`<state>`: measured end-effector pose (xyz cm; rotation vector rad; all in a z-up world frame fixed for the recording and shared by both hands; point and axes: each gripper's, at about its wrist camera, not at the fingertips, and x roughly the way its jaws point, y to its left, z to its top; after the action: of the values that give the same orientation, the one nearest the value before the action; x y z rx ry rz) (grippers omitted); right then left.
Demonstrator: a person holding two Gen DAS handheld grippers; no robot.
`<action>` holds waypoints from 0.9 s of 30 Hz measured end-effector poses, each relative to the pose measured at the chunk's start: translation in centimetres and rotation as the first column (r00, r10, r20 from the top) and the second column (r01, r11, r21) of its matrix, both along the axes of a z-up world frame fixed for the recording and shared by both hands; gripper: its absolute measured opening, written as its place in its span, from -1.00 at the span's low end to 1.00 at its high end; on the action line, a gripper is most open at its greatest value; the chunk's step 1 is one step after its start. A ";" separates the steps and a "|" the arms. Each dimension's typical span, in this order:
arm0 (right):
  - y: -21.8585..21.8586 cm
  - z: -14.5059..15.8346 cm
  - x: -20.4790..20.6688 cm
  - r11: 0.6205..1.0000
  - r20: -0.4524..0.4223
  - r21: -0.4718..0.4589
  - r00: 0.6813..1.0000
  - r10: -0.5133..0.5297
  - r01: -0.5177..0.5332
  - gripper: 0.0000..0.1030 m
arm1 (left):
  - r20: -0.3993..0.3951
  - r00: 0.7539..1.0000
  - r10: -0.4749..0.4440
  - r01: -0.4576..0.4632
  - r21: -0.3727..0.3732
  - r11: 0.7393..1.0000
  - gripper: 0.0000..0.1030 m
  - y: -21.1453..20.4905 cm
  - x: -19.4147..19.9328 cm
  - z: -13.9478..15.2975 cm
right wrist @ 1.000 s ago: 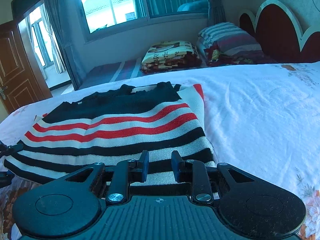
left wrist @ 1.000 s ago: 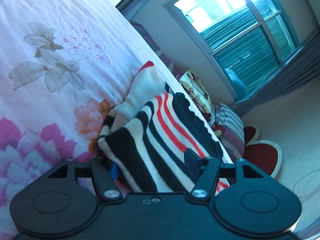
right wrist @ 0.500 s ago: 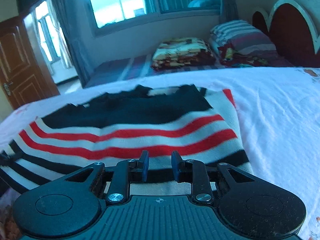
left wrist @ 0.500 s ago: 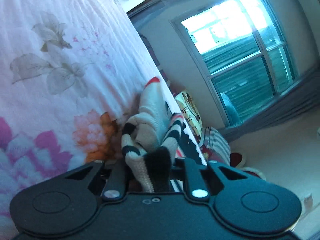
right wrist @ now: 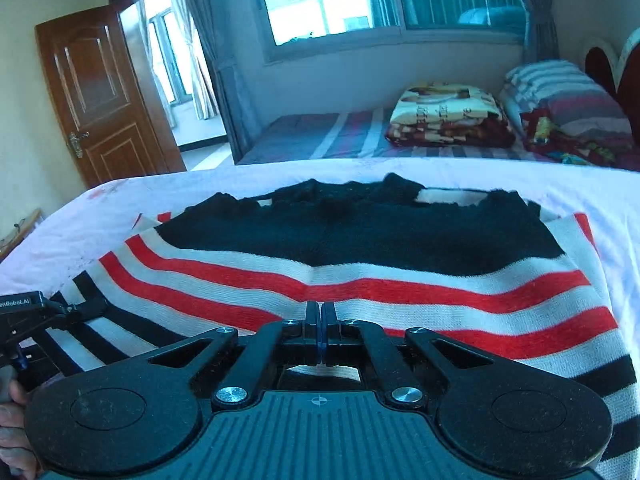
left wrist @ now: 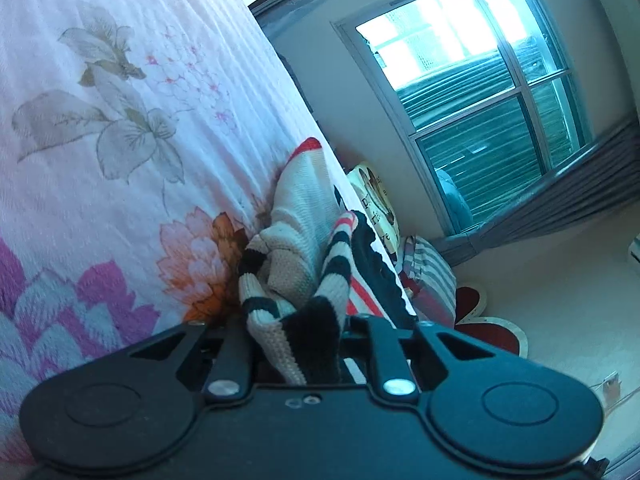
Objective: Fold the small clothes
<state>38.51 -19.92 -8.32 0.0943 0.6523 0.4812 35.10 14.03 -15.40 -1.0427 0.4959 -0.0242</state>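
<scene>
A small knitted sweater [right wrist: 360,256] with black, white and red stripes lies on the bed. My right gripper [right wrist: 320,328] is shut, its fingers pressed together at the sweater's near edge; whether cloth is pinched between them is hidden. My left gripper [left wrist: 298,344] is shut on a bunched corner of the sweater [left wrist: 304,280], holding it lifted off the floral bedsheet [left wrist: 120,120]. The left gripper also shows at the far left of the right wrist view [right wrist: 36,316].
The bed has a white floral sheet [right wrist: 580,188]. Behind it lies a second bed with a folded patterned blanket [right wrist: 448,116] and striped pillows [right wrist: 560,100]. A wooden door [right wrist: 100,92] stands at the left, windows at the back.
My left gripper closed on the sweater's corner and bunched it up. My right gripper moved forward over the sweater and its fingers closed together.
</scene>
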 end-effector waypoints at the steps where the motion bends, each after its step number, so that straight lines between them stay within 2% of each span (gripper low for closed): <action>1: 0.2 -0.1 0.1 1.000 0.000 -0.003 1.000 0.011 -0.011 -1.00 | 0.001 1.000 0.001 -0.001 0.002 1.000 -0.72 0.0 0.0 0.0; 5: 1.0 -1.6 0.5 0.998 -0.027 -0.047 0.999 0.037 -0.038 -1.00 | 0.005 1.000 0.007 -0.007 0.007 1.000 -0.72 -0.2 -0.2 0.0; 7: 0.9 -2.0 0.5 0.998 -0.011 -0.058 0.999 0.034 -0.035 -1.00 | 0.013 1.000 0.007 -0.007 0.002 1.000 -0.73 -0.3 -0.3 0.3; 10: 1.1 -2.1 0.7 0.997 -0.012 -0.067 1.000 0.023 -0.024 -1.00 | 0.049 0.999 -0.007 0.006 0.014 1.000 -0.73 -0.3 -0.7 1.1; 14: 1.0 -2.2 0.6 0.999 -0.013 -0.052 1.000 0.000 -0.001 -1.00 | -0.014 1.000 -0.024 0.024 0.024 0.999 -0.73 0.1 0.0 0.9; 16: 0.8 -2.1 0.6 0.999 -0.017 -0.041 1.000 -0.002 0.001 -1.00 | 0.010 0.999 -0.033 0.033 0.019 0.999 -0.73 0.1 -0.3 1.4; 20: 0.2 -2.1 1.1 1.000 -0.042 0.002 0.999 -0.011 0.011 -1.00 | 0.085 0.992 -0.093 0.085 0.099 0.991 -0.74 -1.7 -0.3 5.0; 22: -0.1 -2.2 1.2 1.000 -0.052 0.024 0.998 -0.017 0.018 -1.00 | 0.109 0.983 -0.149 0.130 0.167 0.977 -0.74 -3.5 0.2 7.6; 24: -0.7 -2.1 1.6 0.997 -0.083 0.070 0.996 -0.030 0.036 -1.00 | 0.126 0.967 -0.222 0.188 0.239 0.953 -0.74 -6.1 1.0 10.4; 27: -3.8 -1.0 1.2 0.970 -0.116 0.195 0.986 -0.121 0.142 -1.00 | 0.116 0.932 -0.344 0.282 0.364 0.888 -0.74 -11.4 2.1 13.8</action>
<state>39.70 -23.76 -9.34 0.3559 0.6924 0.4158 37.24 2.65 -1.58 -0.6024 0.4815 -0.3087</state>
